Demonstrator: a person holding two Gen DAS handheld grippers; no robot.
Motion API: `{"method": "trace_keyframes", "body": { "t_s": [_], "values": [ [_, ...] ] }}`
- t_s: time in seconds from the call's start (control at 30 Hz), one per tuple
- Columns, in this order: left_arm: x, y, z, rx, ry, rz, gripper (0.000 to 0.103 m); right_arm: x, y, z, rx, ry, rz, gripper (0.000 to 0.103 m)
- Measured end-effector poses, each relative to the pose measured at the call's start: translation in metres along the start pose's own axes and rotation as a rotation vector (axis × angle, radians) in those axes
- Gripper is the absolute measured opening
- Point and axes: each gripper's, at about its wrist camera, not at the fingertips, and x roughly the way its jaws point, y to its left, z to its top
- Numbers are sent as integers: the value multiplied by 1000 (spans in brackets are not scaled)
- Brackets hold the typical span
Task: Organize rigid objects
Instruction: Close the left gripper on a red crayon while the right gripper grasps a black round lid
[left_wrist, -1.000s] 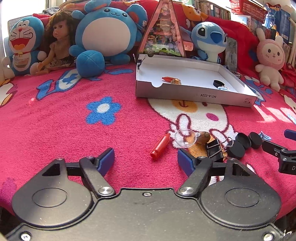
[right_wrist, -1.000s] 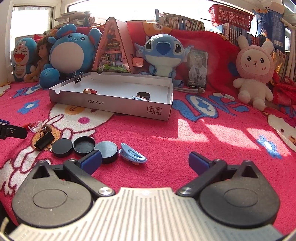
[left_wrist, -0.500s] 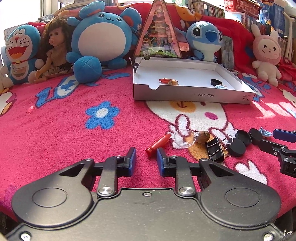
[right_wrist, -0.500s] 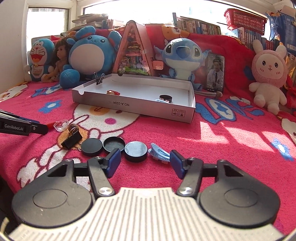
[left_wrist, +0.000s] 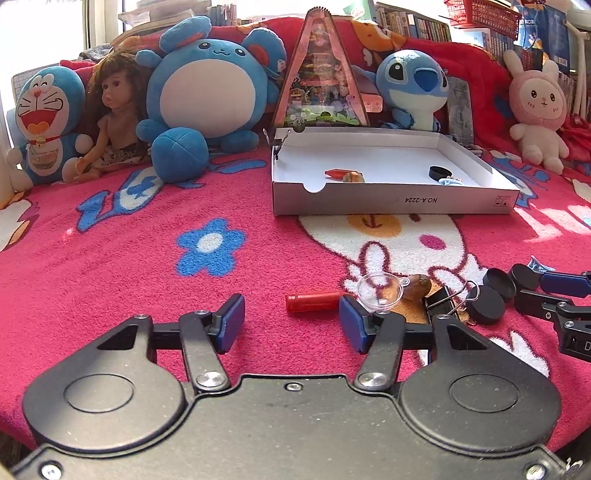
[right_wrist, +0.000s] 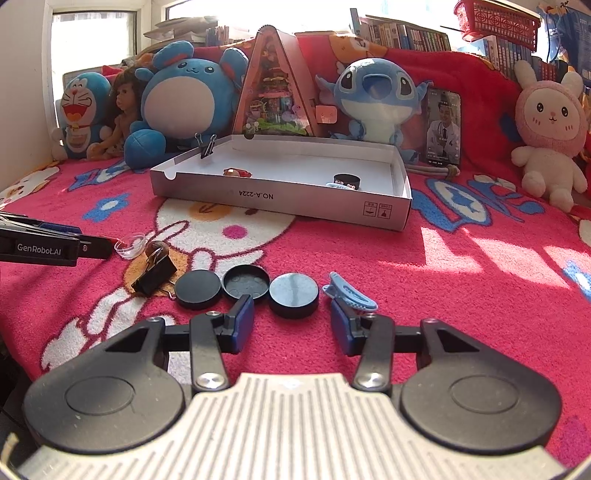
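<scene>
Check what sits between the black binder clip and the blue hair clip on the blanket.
Three black round caps in a row lie between the binder clip and the hair clip, in the right wrist view.

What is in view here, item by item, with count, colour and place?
Red tube: 1, red, on blanket ahead of left gripper.
Clear cup: 1, transparent, right of the tube.
Binder clip: 1, black, left of the caps.
Round caps: 3, black, in a row on blanket.
Hair clip: 1, light blue, right of the caps.
Cardboard box: 1, white, open, holding a few small items.
Plush toys: several, mostly blue, behind box.
Blanket: 1, red, patterned.
Left gripper: open.
Right gripper: open, behind rightmost cap.
</scene>
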Motion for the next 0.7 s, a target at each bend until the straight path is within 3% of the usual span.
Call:
{"method": "trace_keyframes", "body": {
  "t_s": [0.6,0.7],
  "values": [
    [12,-21,-5,-21,-30,-3,54,5,1,1,18,-3,-9,57],
    [12,-20,-5,-19,-32,-10,44,7,2,2,12,-7,-13,57]
  ]
}}
